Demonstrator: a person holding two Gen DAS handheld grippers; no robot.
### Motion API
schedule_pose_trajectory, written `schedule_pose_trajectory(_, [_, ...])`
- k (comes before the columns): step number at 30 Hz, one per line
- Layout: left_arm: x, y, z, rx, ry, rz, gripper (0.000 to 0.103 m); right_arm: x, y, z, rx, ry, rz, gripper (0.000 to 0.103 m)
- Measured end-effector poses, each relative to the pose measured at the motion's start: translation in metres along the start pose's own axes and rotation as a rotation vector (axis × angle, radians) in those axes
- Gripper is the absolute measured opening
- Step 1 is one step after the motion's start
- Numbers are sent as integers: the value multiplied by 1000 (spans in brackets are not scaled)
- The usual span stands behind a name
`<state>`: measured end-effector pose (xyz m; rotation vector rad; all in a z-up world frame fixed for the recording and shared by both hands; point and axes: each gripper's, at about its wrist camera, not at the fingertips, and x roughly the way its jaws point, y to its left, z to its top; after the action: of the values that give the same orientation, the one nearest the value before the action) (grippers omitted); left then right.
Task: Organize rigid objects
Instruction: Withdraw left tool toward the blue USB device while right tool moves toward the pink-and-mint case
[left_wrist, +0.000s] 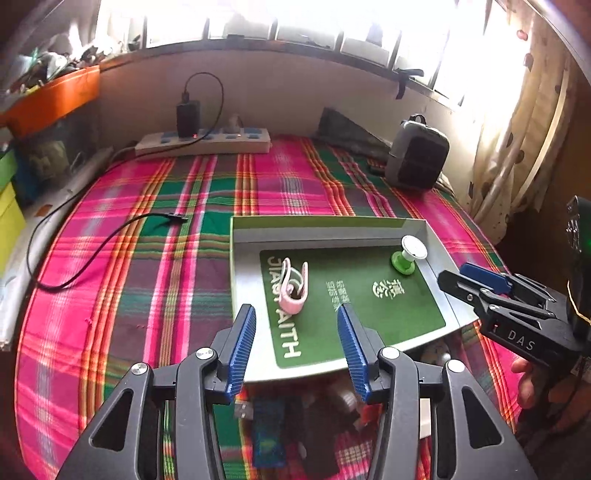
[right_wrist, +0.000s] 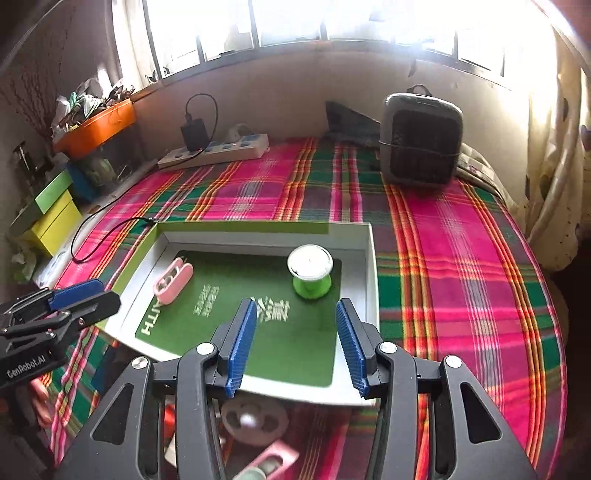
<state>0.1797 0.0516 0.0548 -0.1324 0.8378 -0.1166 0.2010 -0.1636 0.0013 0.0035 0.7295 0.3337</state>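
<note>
Both sets of jaws stand apart with nothing between them. Just beyond the left gripper (left_wrist: 295, 314), a pink clip (left_wrist: 293, 288) lies in the shallow tray (left_wrist: 325, 229) on its green mat. Ahead of the right gripper (right_wrist: 295, 308), slightly to its right, a green-and-white spool (right_wrist: 310, 275) stands upright on the same mat. The tray rests on a plaid-covered bed (right_wrist: 461, 258).
</note>
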Motion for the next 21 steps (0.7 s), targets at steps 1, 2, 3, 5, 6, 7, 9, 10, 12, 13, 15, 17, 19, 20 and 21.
schedule_pose_trajectory(1, [-3, 1, -3, -6, -1, -5, 46, -2, -1, -3, 2, -2, -5, 46])
schedule_pose_trajectory(2, [-5, 2, -5, -10, -1, -5, 46, -4, -2, -6, 8, -2, -9, 46])
schedule_pose_trajectory(3, [-7, 3, -7, -13, -4, -4, 46, -6, -3, -9, 14, -2, -9, 46])
schedule_pose_trajectory(5, [-11, 5, -13, -20, -7, 3, 46, -10, -5, -16, 29, 0, -3, 46])
schedule_pose_trajectory(6, [-14, 6, -15, -21, -11, 4, 46, -11, -6, -19, 34, -1, -3, 46])
schedule_pose_trajectory(7, [-16, 7, -18, -23, -16, 4, 46, -14, -7, -23, 38, -4, -12, 46])
schedule_pose_trajectory(9, [-23, 10, -23, -41, -24, -5, 46, -16, -8, -27, 35, -5, -18, 46])
schedule_pose_trajectory(10, [-25, 12, -26, -49, -25, -8, 46, -18, -8, -30, 36, -6, -21, 46])
schedule_pose_trajectory(12, [-29, 15, -30, -56, -27, -1, 46, -21, -9, -35, 48, -8, -19, 46])
schedule_pose_trajectory(13, [-30, 16, -33, -56, -27, 2, 46, -22, -10, -38, 56, -7, -15, 46])
schedule_pose_trajectory(15, [-33, 20, -38, -72, -23, 11, 46, -26, -9, -43, 59, -8, -12, 46])
schedule_pose_trajectory(17, [-36, 25, -43, -92, -26, 10, 46, -29, -8, -47, 61, -9, -6, 46])
schedule_pose_trajectory(19, [-39, 29, -47, -105, -32, 11, 46, -33, -6, -51, 63, -12, 0, 46])
schedule_pose_trajectory(20, [-41, 31, -51, -112, -33, 13, 46, -35, -5, -54, 62, -16, -1, 46])
schedule_pose_trajectory(21, [-41, 32, -53, -115, -31, 15, 46, -37, -3, -56, 58, -20, -8, 46])
